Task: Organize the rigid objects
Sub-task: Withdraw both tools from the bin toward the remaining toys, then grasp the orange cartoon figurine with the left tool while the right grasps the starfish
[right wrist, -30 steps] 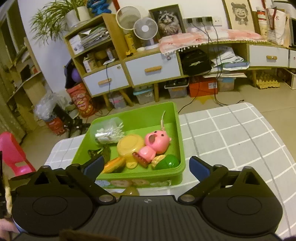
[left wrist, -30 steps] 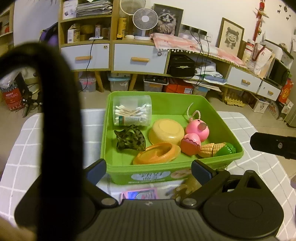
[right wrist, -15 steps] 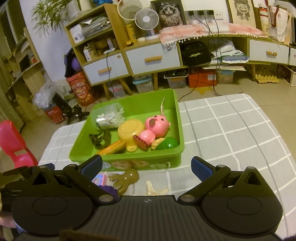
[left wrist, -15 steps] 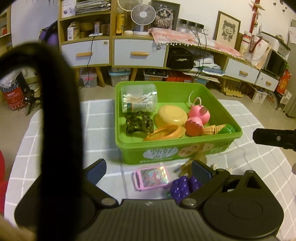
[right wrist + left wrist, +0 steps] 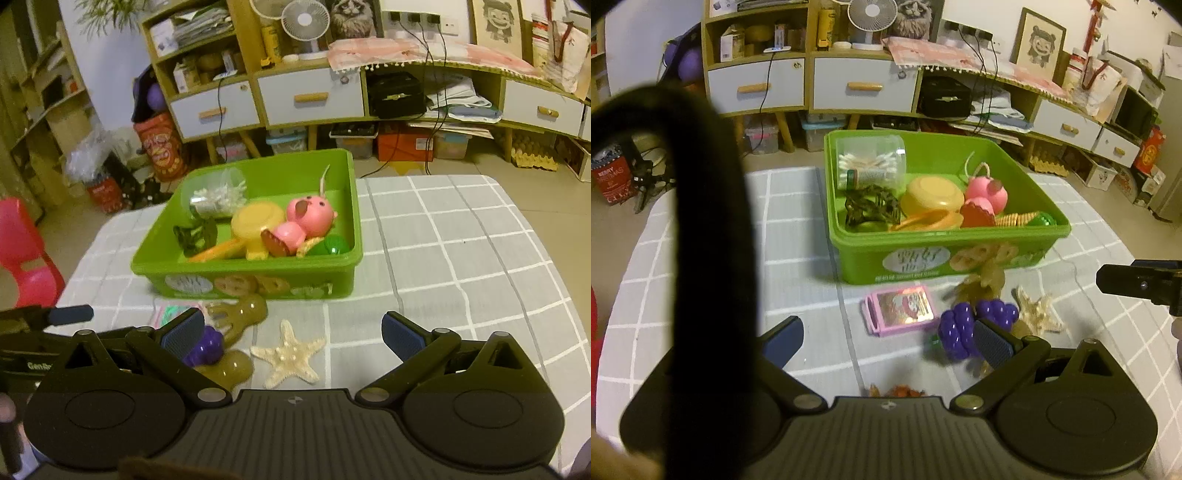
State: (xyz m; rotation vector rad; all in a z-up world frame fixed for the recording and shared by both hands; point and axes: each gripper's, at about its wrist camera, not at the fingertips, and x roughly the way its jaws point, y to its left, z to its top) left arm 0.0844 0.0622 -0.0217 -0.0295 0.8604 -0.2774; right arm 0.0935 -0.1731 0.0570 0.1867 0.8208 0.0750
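A green bin [image 5: 964, 260] [image 5: 255, 284] on the checked tablecloth holds a cotton swab jar [image 5: 870, 162], a yellow bowl [image 5: 932, 194], a pink pig toy [image 5: 310, 218] and other toys. In front of it lie a pink card case [image 5: 903, 308], purple toy grapes [image 5: 960, 328] [image 5: 205, 347], a brown rubbery toy [image 5: 240, 317] and a white starfish [image 5: 288, 352]. My left gripper [image 5: 888, 341] is open above the cloth near the card case. My right gripper [image 5: 291, 332] is open above the starfish. Neither holds anything.
A thick black strap [image 5: 709, 221] blocks the left part of the left wrist view. Something orange [image 5: 897, 391] peeks out under the left gripper. A red chair [image 5: 26, 258] stands left of the table. Shelves and drawers [image 5: 310, 96] line the far wall.
Both grippers have pulled back from the bin, so the card case, grapes, brown toy and starfish in front of it have come into view. Both stay open.
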